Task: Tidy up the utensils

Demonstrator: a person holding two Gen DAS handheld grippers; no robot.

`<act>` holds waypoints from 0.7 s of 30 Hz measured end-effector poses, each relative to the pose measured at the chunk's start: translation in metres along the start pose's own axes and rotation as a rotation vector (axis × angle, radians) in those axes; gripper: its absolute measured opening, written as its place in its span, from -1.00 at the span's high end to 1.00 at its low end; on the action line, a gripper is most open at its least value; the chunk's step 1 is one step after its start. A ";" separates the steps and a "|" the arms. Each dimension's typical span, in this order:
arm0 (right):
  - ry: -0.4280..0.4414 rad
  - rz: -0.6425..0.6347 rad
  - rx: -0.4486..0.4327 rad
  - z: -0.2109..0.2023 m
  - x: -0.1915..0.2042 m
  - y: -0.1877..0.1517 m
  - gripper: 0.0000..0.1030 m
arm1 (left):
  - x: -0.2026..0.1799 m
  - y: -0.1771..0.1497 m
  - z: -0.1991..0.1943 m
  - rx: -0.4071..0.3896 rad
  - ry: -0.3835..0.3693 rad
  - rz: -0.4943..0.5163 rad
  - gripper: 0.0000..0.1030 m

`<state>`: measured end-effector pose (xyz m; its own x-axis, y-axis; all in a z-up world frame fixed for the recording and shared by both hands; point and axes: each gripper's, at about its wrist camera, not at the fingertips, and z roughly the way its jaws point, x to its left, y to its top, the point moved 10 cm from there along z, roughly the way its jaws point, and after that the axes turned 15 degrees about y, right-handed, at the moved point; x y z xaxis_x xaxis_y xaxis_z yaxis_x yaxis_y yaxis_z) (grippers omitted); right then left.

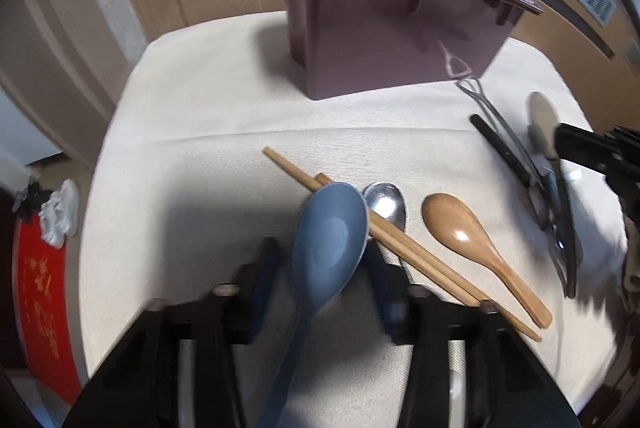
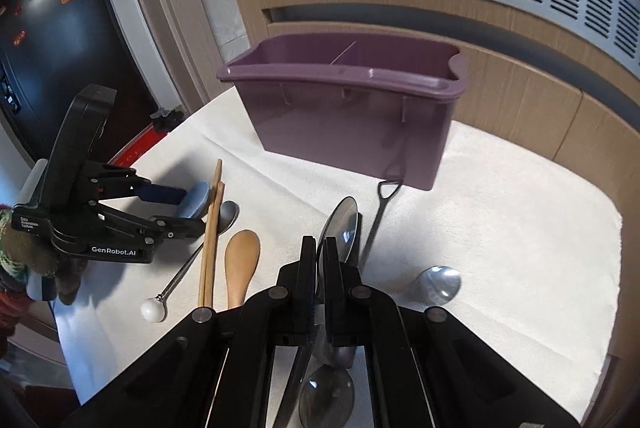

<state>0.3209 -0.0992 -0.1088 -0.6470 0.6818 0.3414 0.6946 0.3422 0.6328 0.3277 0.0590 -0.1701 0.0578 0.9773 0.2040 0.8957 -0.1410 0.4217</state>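
1. A table [image 2: 500, 211] with a cream cloth carries a purple plastic caddy [image 2: 352, 123] at its far side, standing upright, with a divider splitting it into compartments.
2. The left hand-held gripper [image 1: 320, 268] points steeply down at the table, its jaws partly open on either side of a blue spoon [image 1: 328, 232]; whether the pads press on the spoon cannot be told from the blurred view.
3. The blue spoon's bowl lies over a pair of wooden chopsticks [image 1: 400, 244], which cross over a metal spoon [image 1: 386, 203].
4. Just beside these lies a wooden spoon [image 1: 472, 244], bowl toward the caddy.
5. The right hand-held gripper [image 2: 320, 260] is shut on a large metal spoon [image 2: 340, 228] — the bowl stands on edge above the fingertips.
6. Near it lies a thin dark utensil with a looped handle [image 2: 380, 211], its loop near the caddy's base.
7. Another metal spoon [image 2: 438, 284] rests on the cloth to the right — apart from the others.
8. A sleeve [image 2: 24, 252] shows behind the left hand-held gripper.
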 end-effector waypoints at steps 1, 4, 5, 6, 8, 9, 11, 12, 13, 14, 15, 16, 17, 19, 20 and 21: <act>-0.005 -0.005 -0.007 -0.003 0.000 0.001 0.94 | 0.000 0.000 -0.002 -0.010 0.000 -0.009 0.34; -0.007 -0.013 -0.032 -0.010 0.004 0.004 0.95 | -0.001 0.000 -0.019 -0.059 -0.030 -0.047 0.34; -0.007 -0.016 -0.045 -0.014 0.006 0.006 0.95 | -0.001 0.001 -0.025 -0.076 -0.035 -0.057 0.34; -0.007 -0.018 -0.059 -0.020 0.006 0.007 0.95 | -0.001 0.002 -0.033 -0.100 -0.038 -0.068 0.34; 0.001 -0.024 -0.080 -0.026 0.011 0.012 0.95 | -0.002 0.006 -0.046 -0.138 -0.038 -0.084 0.35; 0.001 -0.028 -0.088 -0.028 0.013 0.013 0.96 | -0.003 0.009 -0.054 -0.158 -0.040 -0.092 0.35; -0.001 -0.042 -0.104 -0.034 0.017 0.017 0.96 | -0.004 0.015 -0.068 -0.197 -0.053 -0.112 0.35; -0.004 -0.051 -0.116 -0.039 0.020 0.020 0.96 | -0.005 0.018 -0.075 -0.211 -0.061 -0.120 0.35; -0.006 -0.058 -0.127 -0.042 0.023 0.023 0.96 | -0.006 0.022 -0.083 -0.233 -0.074 -0.136 0.35; -0.009 -0.064 -0.140 -0.046 0.025 0.025 0.96 | -0.006 0.027 -0.090 -0.253 -0.089 -0.154 0.35; -0.013 -0.070 -0.157 -0.052 0.027 0.028 0.96 | -0.005 0.033 -0.099 -0.276 -0.109 -0.181 0.35; -0.017 -0.073 -0.170 -0.056 0.028 0.031 0.96 | -0.003 0.043 -0.105 -0.293 -0.127 -0.204 0.35; -0.024 -0.079 -0.201 -0.064 0.030 0.038 0.96 | -0.003 0.050 -0.114 -0.312 -0.147 -0.224 0.35; -0.030 -0.096 -0.249 -0.079 0.035 0.051 0.96 | -0.002 0.068 -0.136 -0.373 -0.189 -0.261 0.35; -0.031 -0.104 -0.272 -0.088 0.038 0.058 0.96 | -0.002 0.077 -0.146 -0.404 -0.201 -0.268 0.35; -0.031 -0.113 -0.290 -0.095 0.040 0.065 0.96 | -0.003 0.087 -0.154 -0.428 -0.206 -0.264 0.35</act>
<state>0.3103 -0.1106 0.0119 -0.7021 0.6708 0.2389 0.4972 0.2216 0.8389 0.3370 0.0197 0.0023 -0.0208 0.9929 -0.1170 0.6343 0.1036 0.7661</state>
